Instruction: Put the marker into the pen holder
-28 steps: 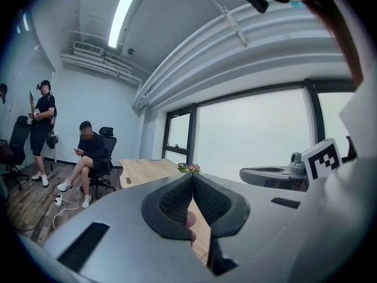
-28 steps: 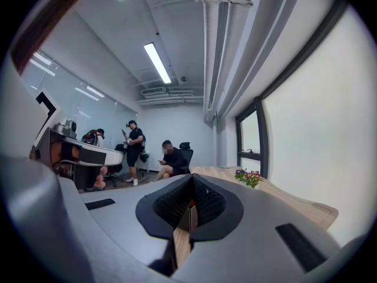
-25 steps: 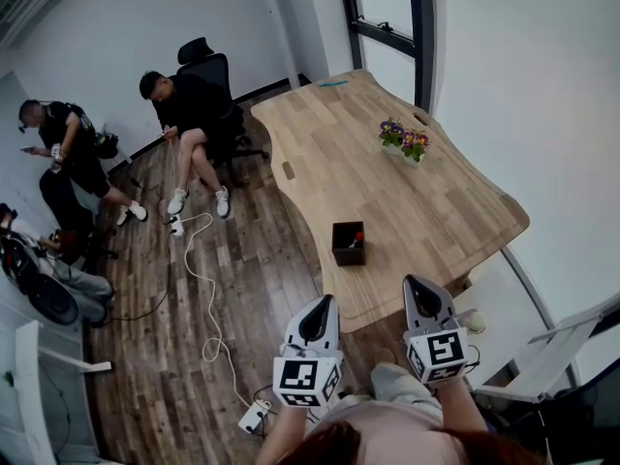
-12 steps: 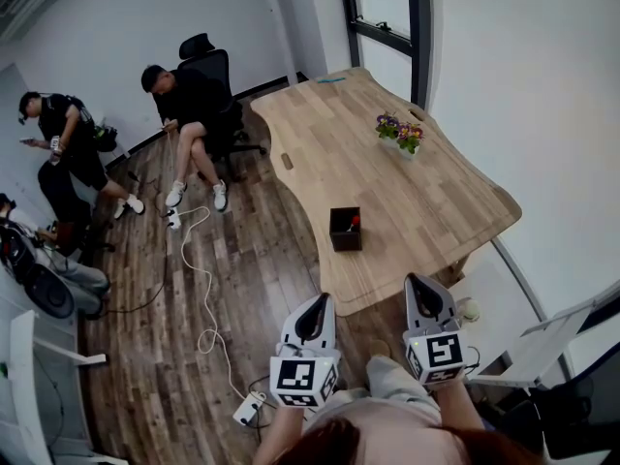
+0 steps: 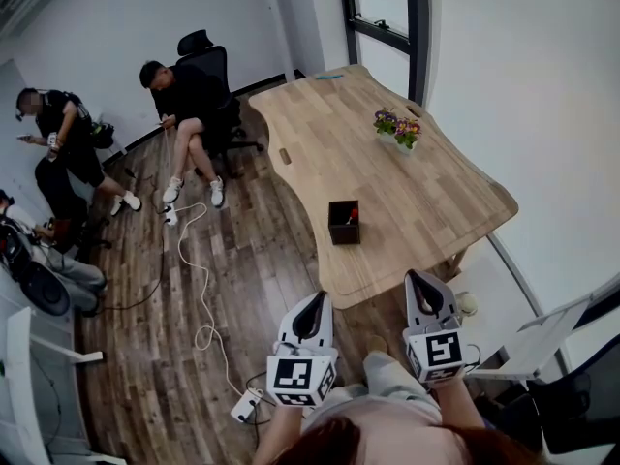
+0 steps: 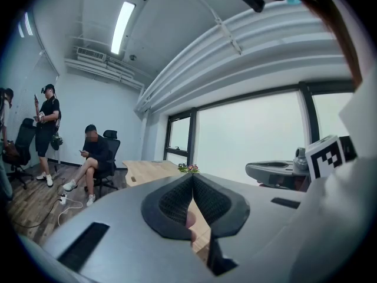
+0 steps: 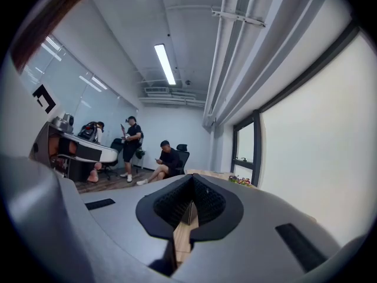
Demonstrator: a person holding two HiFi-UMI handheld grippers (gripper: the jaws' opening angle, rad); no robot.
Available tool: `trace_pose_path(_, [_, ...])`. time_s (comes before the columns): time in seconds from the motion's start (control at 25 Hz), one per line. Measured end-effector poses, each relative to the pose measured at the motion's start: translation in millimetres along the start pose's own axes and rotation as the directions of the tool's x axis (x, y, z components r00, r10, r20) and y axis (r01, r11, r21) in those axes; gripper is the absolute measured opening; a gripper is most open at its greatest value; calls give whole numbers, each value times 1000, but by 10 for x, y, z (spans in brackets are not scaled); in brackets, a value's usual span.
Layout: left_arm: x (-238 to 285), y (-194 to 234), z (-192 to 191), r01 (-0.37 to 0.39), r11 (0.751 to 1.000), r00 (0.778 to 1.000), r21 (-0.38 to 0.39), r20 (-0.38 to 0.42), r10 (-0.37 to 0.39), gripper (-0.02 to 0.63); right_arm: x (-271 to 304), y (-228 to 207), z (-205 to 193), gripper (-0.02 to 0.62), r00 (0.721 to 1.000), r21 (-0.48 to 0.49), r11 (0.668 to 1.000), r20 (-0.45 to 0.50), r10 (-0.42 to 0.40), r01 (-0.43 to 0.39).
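A black square pen holder (image 5: 343, 223) stands on the wooden table (image 5: 417, 187) near its front edge. A marker with a red tip (image 5: 354, 215) sticks up inside it. My left gripper (image 5: 317, 301) and right gripper (image 5: 419, 279) hover close to my body, short of the table edge and well apart from the holder. In the left gripper view the left gripper (image 6: 191, 184) has its pads together with nothing held. The right gripper (image 7: 191, 184) looks the same in its own view, its pads meeting at the tip.
A small pot of flowers (image 5: 397, 129) sits further back on the table. One person sits in an office chair (image 5: 184, 105) and another stands (image 5: 58, 139) at the left. A white cable (image 5: 199, 289) and power strip (image 5: 247, 405) lie on the wood floor.
The table and pen holder have slid slightly up and away in the head view, as if I stepped back. Both grippers stay shut in the same pose.
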State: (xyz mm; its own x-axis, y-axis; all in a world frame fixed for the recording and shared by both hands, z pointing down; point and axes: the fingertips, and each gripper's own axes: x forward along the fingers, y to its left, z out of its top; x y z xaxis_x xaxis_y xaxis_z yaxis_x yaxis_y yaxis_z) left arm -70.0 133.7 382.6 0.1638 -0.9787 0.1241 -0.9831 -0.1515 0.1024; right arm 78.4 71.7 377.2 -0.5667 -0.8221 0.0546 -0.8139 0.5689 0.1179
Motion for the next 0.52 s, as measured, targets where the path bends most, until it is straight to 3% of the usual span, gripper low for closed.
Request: trace_pose_path(0.52, [-43, 65, -89, 11, 1000, 1000, -15, 1, -11, 2, -15, -12, -40, -1, 999, -47, 998, 21, -43, 44])
